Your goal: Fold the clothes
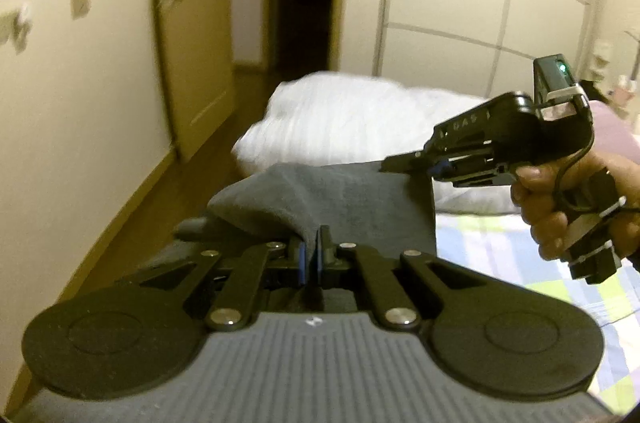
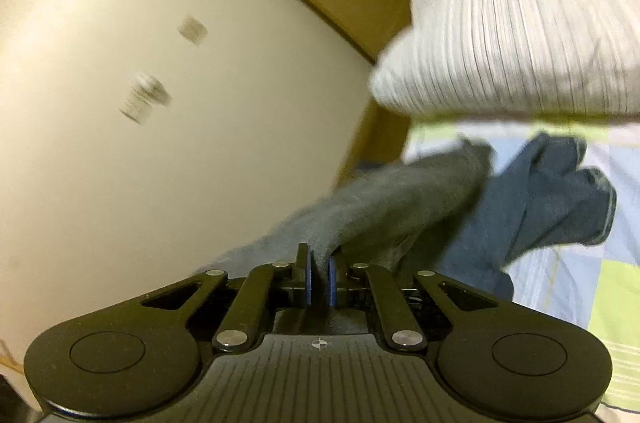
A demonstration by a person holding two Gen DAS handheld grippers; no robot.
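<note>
The left gripper [image 1: 311, 255] is pinched shut on a bunched fold of the grey cloth [image 1: 340, 199], which rises from the blue pads toward twelve o'clock. The right gripper [image 2: 319, 273] is likewise clamped on the same grey cloth, which runs off toward two o'clock in its own view. The garment hangs stretched between the two, lifted off the checked bedsheet [image 1: 500, 243].

From here the likeliest trouble is a slip: each grip holds only a thin bite near an edge, so pulling the hands apart too hard could tug the fabric out of one side and drop that corner. The left grip also looks gathered rather than flat, so the fold may come out crooked.

The left view shows the right gripper from outside at three o'clock, with the person's hand [image 1: 568, 207] on its handle, and a white pillow [image 1: 340, 119] at twelve. Only the right view shows a dark blue garment [image 2: 552, 199] lying crumpled on the sheet at two o'clock.
</note>
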